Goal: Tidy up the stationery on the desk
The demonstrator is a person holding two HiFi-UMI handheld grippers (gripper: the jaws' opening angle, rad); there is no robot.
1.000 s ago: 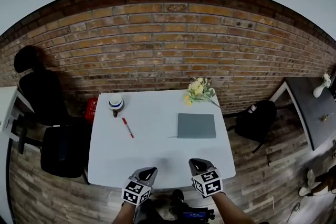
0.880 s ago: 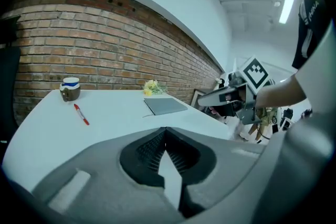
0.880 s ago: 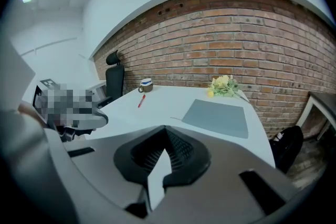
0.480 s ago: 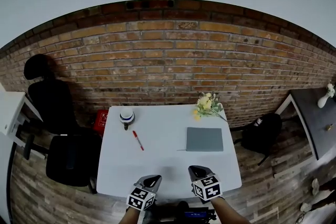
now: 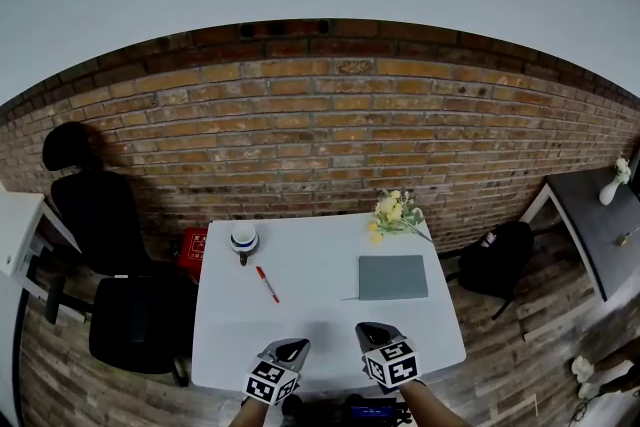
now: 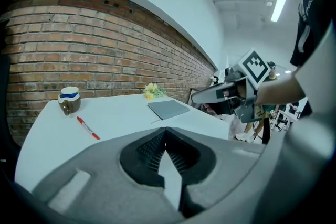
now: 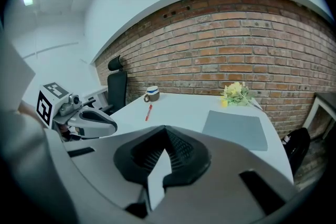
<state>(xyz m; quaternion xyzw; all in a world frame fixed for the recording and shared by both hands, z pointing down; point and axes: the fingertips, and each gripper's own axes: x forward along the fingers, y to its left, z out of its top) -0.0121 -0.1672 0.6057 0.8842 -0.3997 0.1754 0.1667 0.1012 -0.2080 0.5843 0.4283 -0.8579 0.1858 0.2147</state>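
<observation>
A red pen (image 5: 266, 284) lies loose on the white desk (image 5: 320, 335), left of centre. Behind it stands a mug (image 5: 243, 238) with a blue band. A grey notebook (image 5: 392, 277) lies flat on the right side. My left gripper (image 5: 291, 349) and right gripper (image 5: 371, 331) hover side by side over the desk's near edge, both shut and empty, well short of the pen. The left gripper view shows the pen (image 6: 88, 128), mug (image 6: 69, 100) and notebook (image 6: 168, 108) ahead. The right gripper view shows the pen (image 7: 149, 112) and notebook (image 7: 234, 129).
Yellow flowers (image 5: 393, 213) lie at the desk's far right corner against the brick wall. A black office chair (image 5: 120, 315) and a red box (image 5: 193, 242) stand left of the desk. A black backpack (image 5: 497, 255) sits on the floor at right, near another desk (image 5: 600, 215).
The view has drawn back from the desk, which looks smaller and farther off. Both shut grippers now sit lower in view at its near edge. Nothing on the desk has moved.
</observation>
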